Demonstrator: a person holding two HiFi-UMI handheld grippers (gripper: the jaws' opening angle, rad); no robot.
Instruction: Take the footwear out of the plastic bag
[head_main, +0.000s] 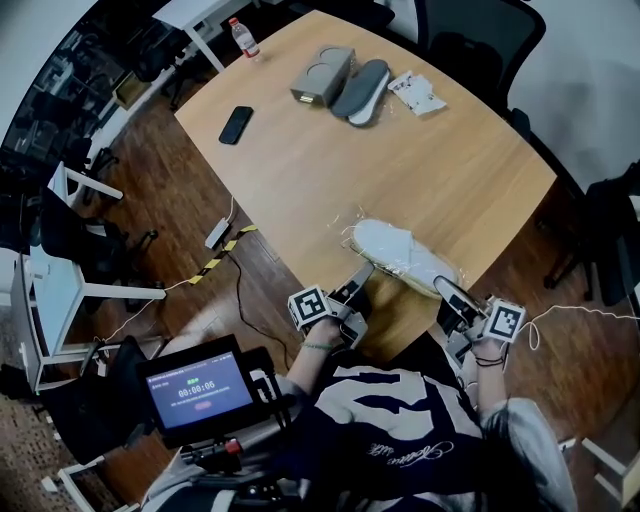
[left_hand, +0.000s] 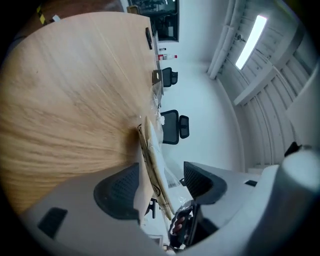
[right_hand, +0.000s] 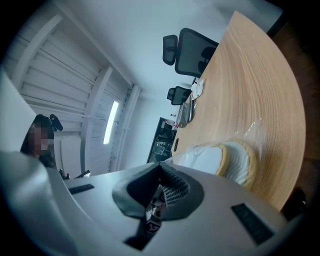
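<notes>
Between my left tongs (left_hand: 160, 184), which stood apart, ran the thin edge of the white slipper (head_main: 395, 250), wrapped in its clear plastic bag (head_main: 352, 230). My right tongs (right_hand: 159, 186) were closed together just beside the bag's other end. Slipper and bag lay at the wooden surface's (head_main: 330, 160) near edge.

The tabletop (head_main: 420, 160) is showing pale, matt wood grain; the clear plastic bag (head_main: 352, 232) is glinting glossy and crinkled around a white cloth slipper (head_main: 395, 247).
</notes>
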